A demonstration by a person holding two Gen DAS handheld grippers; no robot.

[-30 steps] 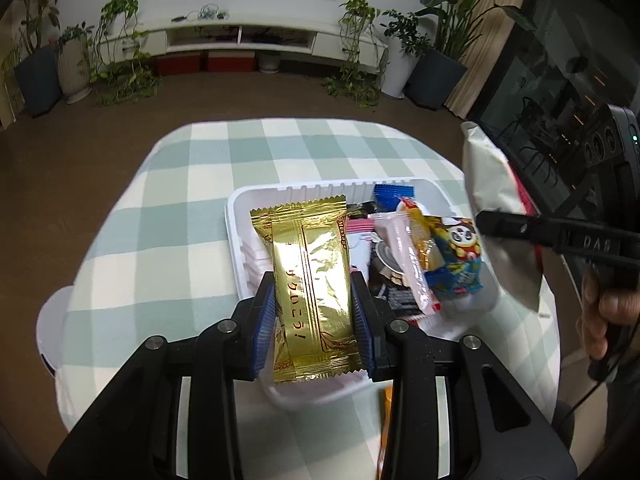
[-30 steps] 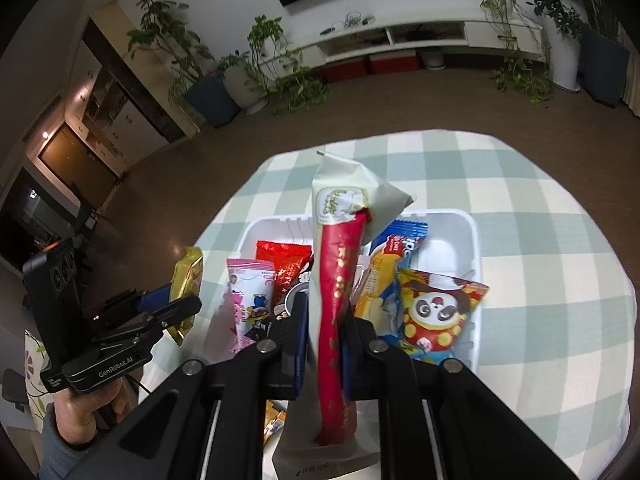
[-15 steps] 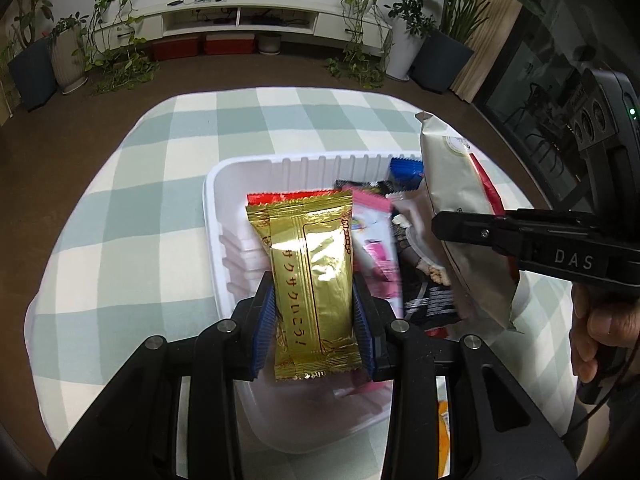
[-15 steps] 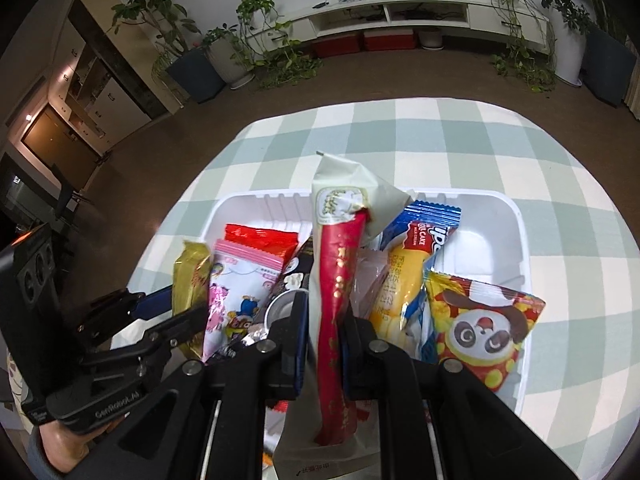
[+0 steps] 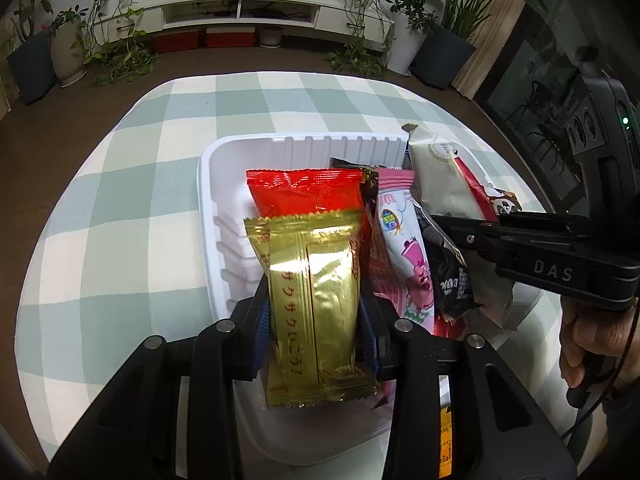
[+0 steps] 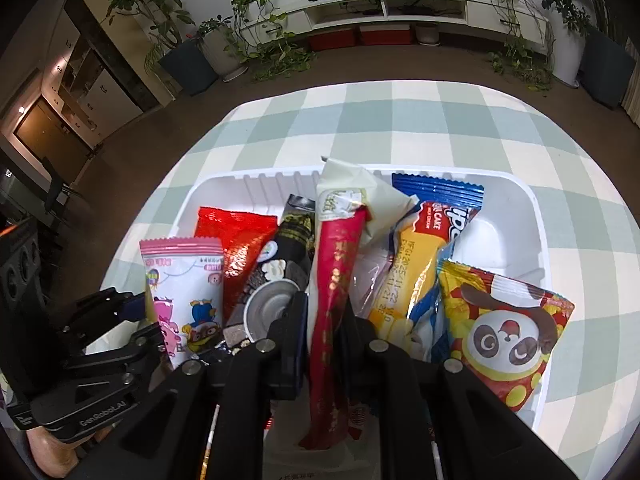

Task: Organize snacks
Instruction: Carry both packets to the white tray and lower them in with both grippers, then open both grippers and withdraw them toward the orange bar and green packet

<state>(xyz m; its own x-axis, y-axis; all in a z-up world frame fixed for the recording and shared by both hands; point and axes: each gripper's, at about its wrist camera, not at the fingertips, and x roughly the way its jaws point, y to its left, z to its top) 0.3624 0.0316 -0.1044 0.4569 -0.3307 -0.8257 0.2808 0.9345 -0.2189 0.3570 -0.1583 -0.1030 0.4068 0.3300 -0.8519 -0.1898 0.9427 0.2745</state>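
Placement step: left gripper (image 5: 316,320) pinching gold packet (image 5: 314,304), right gripper (image 6: 324,320) pinching red-and-cream packet (image 6: 340,264), both over white tray (image 6: 516,216); next, lowering and releasing.

The left gripper (image 5: 314,332) clamps a gold packet (image 5: 314,308) upright over the white tray (image 5: 208,200) (on a checked tabletop (image 5: 132,200)). Behind stand red (image 5: 304,192) and pink (image 5: 404,248) packets; the right gripper (image 5: 460,232) grips a cream one (image 5: 440,176).
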